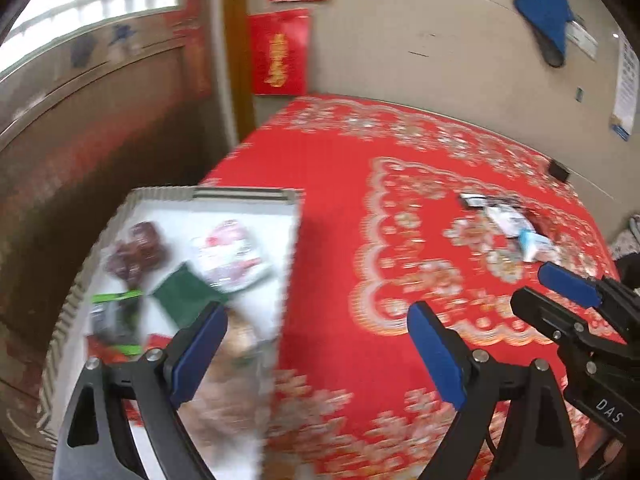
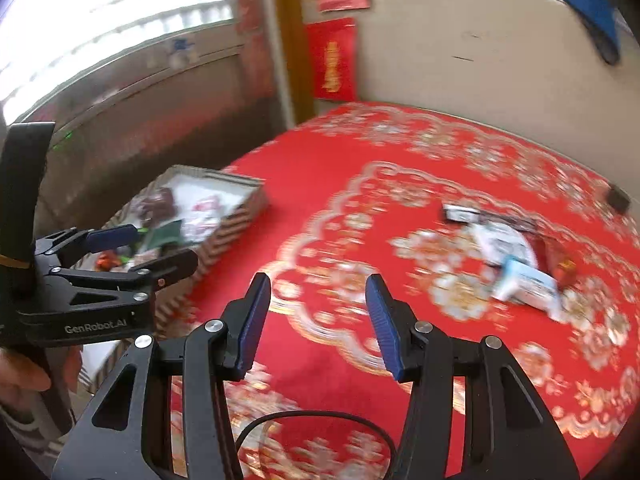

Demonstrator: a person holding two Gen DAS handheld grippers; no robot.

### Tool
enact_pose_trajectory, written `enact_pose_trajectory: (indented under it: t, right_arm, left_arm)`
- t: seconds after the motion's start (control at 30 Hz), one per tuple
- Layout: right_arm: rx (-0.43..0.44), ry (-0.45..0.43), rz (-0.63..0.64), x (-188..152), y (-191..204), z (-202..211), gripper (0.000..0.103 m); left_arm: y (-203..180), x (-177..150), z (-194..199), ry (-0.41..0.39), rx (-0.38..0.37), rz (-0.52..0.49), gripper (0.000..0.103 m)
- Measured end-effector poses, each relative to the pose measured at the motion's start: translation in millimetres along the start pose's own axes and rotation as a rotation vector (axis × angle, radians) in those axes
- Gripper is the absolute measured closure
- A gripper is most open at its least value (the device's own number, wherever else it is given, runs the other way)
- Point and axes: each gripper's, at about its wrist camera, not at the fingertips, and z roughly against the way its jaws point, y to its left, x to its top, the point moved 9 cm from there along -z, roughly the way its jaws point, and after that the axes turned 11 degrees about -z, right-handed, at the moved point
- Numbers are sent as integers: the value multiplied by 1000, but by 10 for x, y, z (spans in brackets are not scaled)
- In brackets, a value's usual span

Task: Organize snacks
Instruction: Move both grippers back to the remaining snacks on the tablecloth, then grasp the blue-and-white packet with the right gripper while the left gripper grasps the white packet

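A white box (image 1: 248, 196) with a zigzag-patterned rim sits at the left edge of the red table and holds several snack packets, among them a dark red one (image 1: 138, 252), a white-pink one (image 1: 230, 256) and a green one (image 1: 186, 294). The box also shows in the right wrist view (image 2: 240, 216). A small pile of loose packets (image 1: 516, 228) lies at the table's right (image 2: 516, 256). My left gripper (image 1: 320, 344) is open and empty, over the box's right edge. My right gripper (image 2: 318, 320) is open and empty above the table's middle. The view is motion-blurred.
The table wears a red cloth with gold flower patterns (image 1: 400, 240). Walls stand close behind, with red paper hangings (image 1: 280, 52) and a window at the left. A small dark object (image 1: 559, 171) lies at the far right edge.
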Motion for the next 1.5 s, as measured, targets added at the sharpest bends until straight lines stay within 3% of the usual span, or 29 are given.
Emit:
enact_pose_trajectory:
  t: [0.1, 0.17, 0.4, 0.77, 0.97, 1.1, 1.17, 1.33, 1.5]
  right_arm:
    - [-45, -12, -53, 17, -405, 112, 52]
    - [-76, -6, -79, 14, -622, 136, 44]
    - [-147, 5, -178, 30, -1388, 175, 44]
    - [-220, 58, -205, 44, -2007, 33, 44]
    - [-165, 65, -160, 290, -2011, -106, 44]
    - [9, 88, -84, 474, -1779, -320, 44]
    - [14, 125, -27, 496, -1751, -450, 44]
    - [21, 234, 28, 361, -1872, -692, 44]
    - [110, 339, 61, 30, -1711, -555, 43]
  left_arm:
    - [-274, 120, -58, -1, -42, -21, 10]
    - [-424, 187, -127, 8, -66, -23, 10]
    - [-825, 422, -383, 59, -91, -63, 10]
    - [-1245, 814, -758, 99, -94, -107, 10]
    - [-1312, 919, -960, 130, -82, -114, 10]
    - [-1256, 917, -1005, 146, -86, -94, 10]
    - [-1228, 921, -1018, 149, -76, -94, 10]
    - [-1174, 927, -1062, 160, -88, -76, 10]
    - [-1326, 1018, -1105, 155, -122, -91, 10]
